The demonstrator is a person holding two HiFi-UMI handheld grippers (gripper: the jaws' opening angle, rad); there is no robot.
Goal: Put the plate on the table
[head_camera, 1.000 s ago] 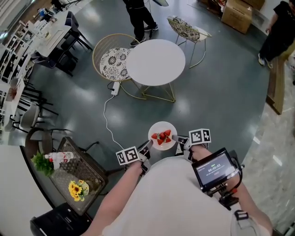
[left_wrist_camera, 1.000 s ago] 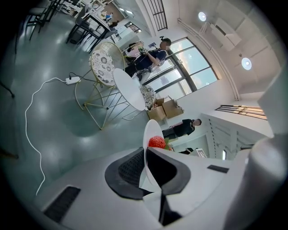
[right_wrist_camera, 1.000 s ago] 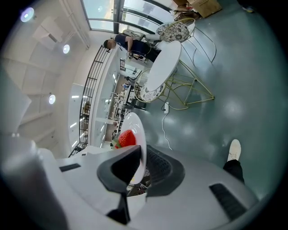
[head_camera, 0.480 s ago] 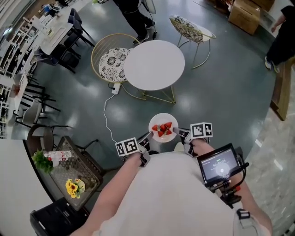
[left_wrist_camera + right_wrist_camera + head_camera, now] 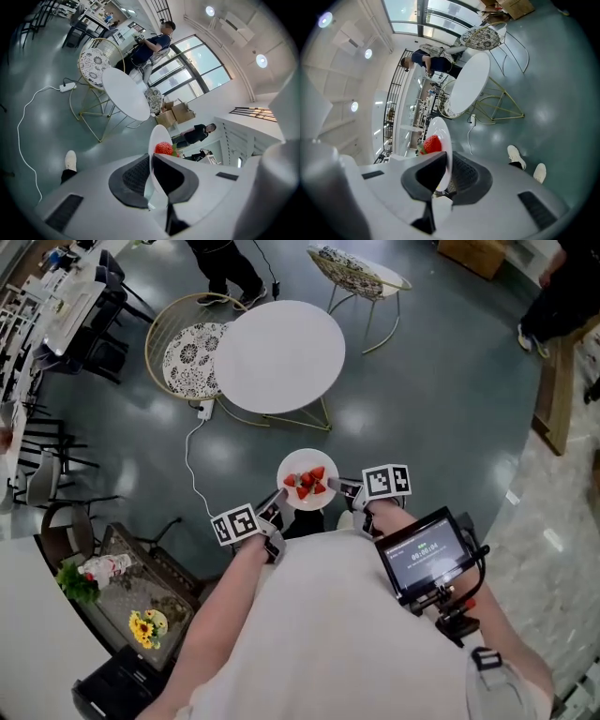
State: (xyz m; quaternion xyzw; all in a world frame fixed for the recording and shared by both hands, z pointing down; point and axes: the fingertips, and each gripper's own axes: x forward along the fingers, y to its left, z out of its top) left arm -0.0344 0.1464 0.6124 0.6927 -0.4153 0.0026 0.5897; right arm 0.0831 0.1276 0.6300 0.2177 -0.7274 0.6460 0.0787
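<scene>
A small white plate (image 5: 306,495) with red strawberries (image 5: 305,482) on it is carried in the air over the grey floor. My left gripper (image 5: 278,504) is shut on its left rim and my right gripper (image 5: 343,491) on its right rim. In the left gripper view the plate (image 5: 158,140) stands edge-on between the dark pads, a strawberry (image 5: 164,148) above it. The right gripper view shows the same plate (image 5: 441,140) clamped edge-on. The round white table (image 5: 278,357) stands ahead, bare, with the plate short of it.
A round patterned chair (image 5: 188,357) stands left of the table and another chair (image 5: 357,271) behind it. A white cable with a power strip (image 5: 202,410) lies on the floor. A person (image 5: 220,261) stands beyond the table. A side table with flowers (image 5: 142,601) is at lower left.
The table and chairs have slid down and left in the head view as I walk toward them. Both grippers keep their hold on the plate.
</scene>
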